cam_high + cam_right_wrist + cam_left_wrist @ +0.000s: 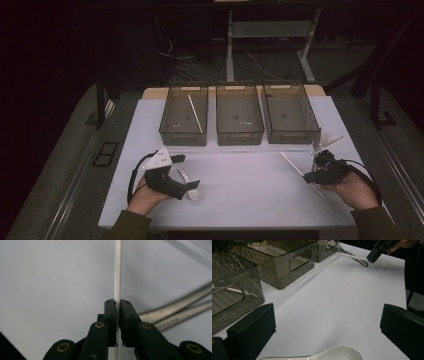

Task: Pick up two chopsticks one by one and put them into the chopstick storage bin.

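**A:** Starting at our left — the left gripper [186,171] sits low over the white table [240,190], jaws spread wide with nothing between them. The white ceramic spoon [192,188] lies flat right under that gap, so we read this as a hand lined up to close on it, not yet touching.

**B:** Agreed. In the left gripper view the spoon's bowl [337,354] shows at the bottom edge, between the two black jaws. And behind?

**A:** Three smoky plastic bins run along the far side. The left bin [184,116] already holds a white chopstick [196,114], lying diagonally on its floor; the middle bin [239,115] and right bin [290,114] look bare. We'd guess it's sorting — one kind of utensil per bin.

**B:** The middle of the table is open, so there's plenty of room to carry things across. Now the right?

**A:** The right gripper [316,172] is clamped on a second white chopstick [118,270]; the right gripper view shows the jaws pinching it, the stick running straight out ahead. In the high view it reaches left from the jaws, low over the table [292,164].

**B:** Metal forks [327,140] lie just past it near the right edge, beside the right bin — their handles [175,311] sit close to the jaws, so lifting wants care.
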A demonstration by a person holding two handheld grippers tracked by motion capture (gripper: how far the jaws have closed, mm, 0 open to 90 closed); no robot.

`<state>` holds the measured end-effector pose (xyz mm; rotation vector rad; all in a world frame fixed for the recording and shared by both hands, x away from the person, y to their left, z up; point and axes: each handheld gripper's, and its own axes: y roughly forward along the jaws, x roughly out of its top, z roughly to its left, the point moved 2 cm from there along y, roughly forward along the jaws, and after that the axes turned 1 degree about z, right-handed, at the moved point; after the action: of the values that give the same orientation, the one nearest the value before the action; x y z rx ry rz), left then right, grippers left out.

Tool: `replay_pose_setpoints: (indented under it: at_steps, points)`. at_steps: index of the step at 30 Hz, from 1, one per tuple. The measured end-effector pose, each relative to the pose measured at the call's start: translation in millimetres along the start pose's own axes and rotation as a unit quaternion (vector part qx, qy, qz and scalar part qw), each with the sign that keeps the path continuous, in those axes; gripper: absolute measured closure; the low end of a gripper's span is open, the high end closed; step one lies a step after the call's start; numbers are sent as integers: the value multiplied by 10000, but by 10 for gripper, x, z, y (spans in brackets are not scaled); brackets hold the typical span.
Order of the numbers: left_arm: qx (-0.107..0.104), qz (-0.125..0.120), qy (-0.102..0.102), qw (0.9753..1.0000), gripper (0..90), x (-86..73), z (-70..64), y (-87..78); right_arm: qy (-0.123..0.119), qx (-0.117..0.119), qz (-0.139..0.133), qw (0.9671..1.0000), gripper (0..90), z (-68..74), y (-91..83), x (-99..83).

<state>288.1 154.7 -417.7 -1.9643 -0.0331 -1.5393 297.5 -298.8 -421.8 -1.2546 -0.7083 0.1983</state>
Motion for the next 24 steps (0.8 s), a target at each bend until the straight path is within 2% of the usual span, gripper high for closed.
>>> replay_pose_setpoints:
  at_steps: [4, 9, 17, 24]
  points:
    - [4, -22, -1, 10000, 0, -1, -1, -1, -43, 211, -211, 9995, 842, 84, -18, 126]
    - [15, -39, 4, 10000, 0, -7, 15, -5, -119, 315, -490, 9982, 842, 190, -51, 361]
    - [42, -54, -51, 10000, 0, -22, 31, -4, -324, 392, -837, 9952, 841, 378, -125, 917]
    - [30, -82, -42, 10000, 0, -23, 38, -15, -411, 487, -1079, 9921, 841, 526, -118, 1362]
